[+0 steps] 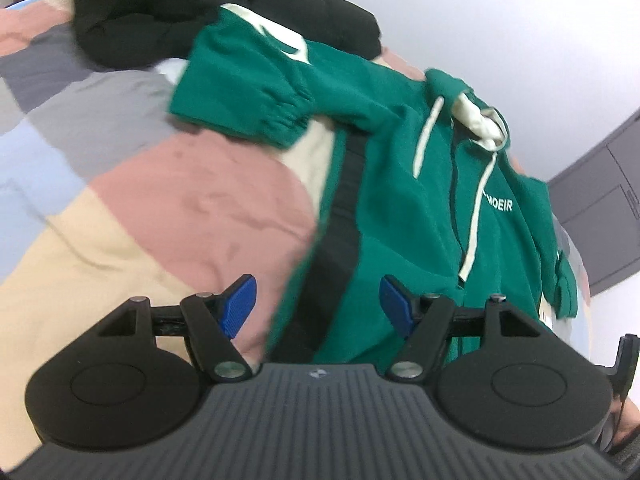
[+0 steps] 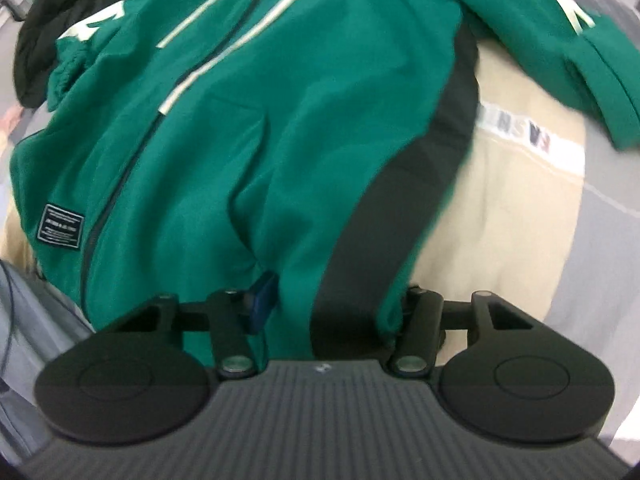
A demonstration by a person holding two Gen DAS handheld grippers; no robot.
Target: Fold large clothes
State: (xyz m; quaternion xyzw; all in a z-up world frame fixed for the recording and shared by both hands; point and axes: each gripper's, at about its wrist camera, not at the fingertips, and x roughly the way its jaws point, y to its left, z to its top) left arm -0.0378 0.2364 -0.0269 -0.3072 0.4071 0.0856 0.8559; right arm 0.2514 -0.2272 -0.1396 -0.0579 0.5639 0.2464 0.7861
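While the green hoodie (image 2: pixel 248 128) lies spread face up on the patchwork bedcover (image 1: pixel 168 208), with its zipper and pale drawstrings upward and a black jacket (image 1: pixel 168 4) behind it, the step in hand seems to be taking the lower hem for a fold. The right gripper (image 2: pixel 332 304) has the hem bunched between its fingers, at the place where the green cloth meets the black side panel (image 2: pixel 404 208); one blue pad (image 2: pixel 262 300) shows at the edge of the cloth, the other is hidden under it, so I cannot tell if the pads press already. The left gripper (image 1: pixel 318 304) hangs with its jaws apart and empty, above the other black side stripe (image 1: pixel 340 216) of the hoodie. To do this step well, I judge that both grippers should take the hem at the two side panels, each catching the front and back layers together, before any lift. The sleeve (image 1: pixel 248 92) lies crooked near the jacket, and the other sleeve (image 2: pixel 592 56) is thrown outward; they probably need to come inward first, otherwise the fold becomes uneven.
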